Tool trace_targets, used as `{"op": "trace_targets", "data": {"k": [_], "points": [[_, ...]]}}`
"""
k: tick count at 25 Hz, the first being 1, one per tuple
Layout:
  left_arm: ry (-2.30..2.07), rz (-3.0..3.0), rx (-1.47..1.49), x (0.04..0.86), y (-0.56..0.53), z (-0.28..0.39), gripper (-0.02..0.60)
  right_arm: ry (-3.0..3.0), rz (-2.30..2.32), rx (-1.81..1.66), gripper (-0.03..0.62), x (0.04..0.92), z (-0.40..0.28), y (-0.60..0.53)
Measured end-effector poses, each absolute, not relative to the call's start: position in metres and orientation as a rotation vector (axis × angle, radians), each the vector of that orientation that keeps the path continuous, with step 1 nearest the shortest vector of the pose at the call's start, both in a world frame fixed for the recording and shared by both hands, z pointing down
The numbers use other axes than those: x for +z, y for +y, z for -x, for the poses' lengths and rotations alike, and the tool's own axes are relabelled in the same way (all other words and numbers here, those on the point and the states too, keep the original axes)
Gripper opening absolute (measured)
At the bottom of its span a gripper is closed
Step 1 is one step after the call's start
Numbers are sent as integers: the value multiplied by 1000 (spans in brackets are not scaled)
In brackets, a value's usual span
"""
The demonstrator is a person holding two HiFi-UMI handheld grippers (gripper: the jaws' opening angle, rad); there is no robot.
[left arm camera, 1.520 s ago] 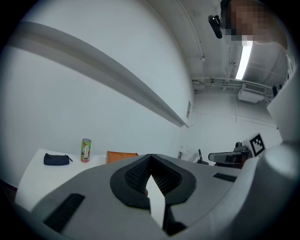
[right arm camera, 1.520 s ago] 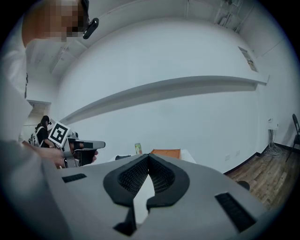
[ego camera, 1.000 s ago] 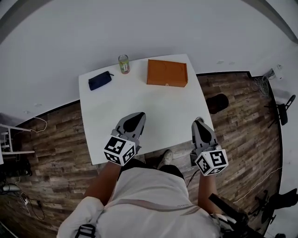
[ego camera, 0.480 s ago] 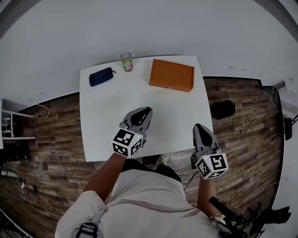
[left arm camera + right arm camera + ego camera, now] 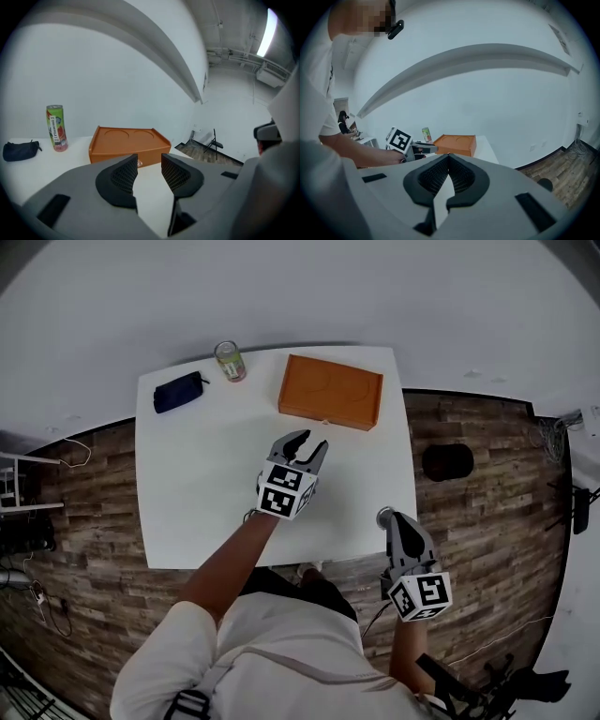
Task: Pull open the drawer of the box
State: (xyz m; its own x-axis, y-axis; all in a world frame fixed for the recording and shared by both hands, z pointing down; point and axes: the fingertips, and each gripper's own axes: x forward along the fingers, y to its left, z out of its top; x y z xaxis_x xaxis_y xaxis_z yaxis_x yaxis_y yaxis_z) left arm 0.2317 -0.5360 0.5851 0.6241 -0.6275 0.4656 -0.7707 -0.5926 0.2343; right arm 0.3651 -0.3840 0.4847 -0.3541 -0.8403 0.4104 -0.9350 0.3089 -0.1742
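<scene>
An orange box [image 5: 330, 392] lies at the far right of the white table [image 5: 187, 493], its drawer front with a small knob [image 5: 325, 422] facing me. My left gripper [image 5: 305, 448] hovers over the table just short of that front. Its jaws have just been opening and stand open with nothing between them. In the left gripper view the box [image 5: 126, 143] lies straight ahead of the left gripper [image 5: 149, 159], and the knob peeks out beside the left pad. My right gripper [image 5: 386, 517] hangs at the table's near right edge, shut and empty. The right gripper view shows the right gripper [image 5: 449, 157] with pads meeting, far from the box [image 5: 454, 144].
A drink can [image 5: 229, 361] and a dark pouch [image 5: 178, 392] sit at the table's far left. A black round object [image 5: 447, 462] is on the wooden floor right of the table. A white wall stands behind the table.
My left gripper has travelled forward across the table toward the box and its jaws have opened. My right gripper has shifted slightly at the table's near edge and stays shut.
</scene>
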Motion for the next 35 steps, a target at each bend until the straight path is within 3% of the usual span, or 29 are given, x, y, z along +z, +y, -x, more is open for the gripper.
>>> {"op": "trace_targets", "data": {"k": [5,16,26,35], "points": [[-1114,-2307,565,640,-559,-258,184,-2322,-1621,595,2,499,-383,-387],[-1200,-2170,605,670,-593,-261,182,-2274,-1608,708,2,529,-394,-387],[-1241,-2130,622,676,-595,-260,85,-2275,-1590,729,2,537,-390,-393],[-1258,-2107,613,674,-589,-259,80,-2278,-1578,727,2,538,-390,-391]]}}
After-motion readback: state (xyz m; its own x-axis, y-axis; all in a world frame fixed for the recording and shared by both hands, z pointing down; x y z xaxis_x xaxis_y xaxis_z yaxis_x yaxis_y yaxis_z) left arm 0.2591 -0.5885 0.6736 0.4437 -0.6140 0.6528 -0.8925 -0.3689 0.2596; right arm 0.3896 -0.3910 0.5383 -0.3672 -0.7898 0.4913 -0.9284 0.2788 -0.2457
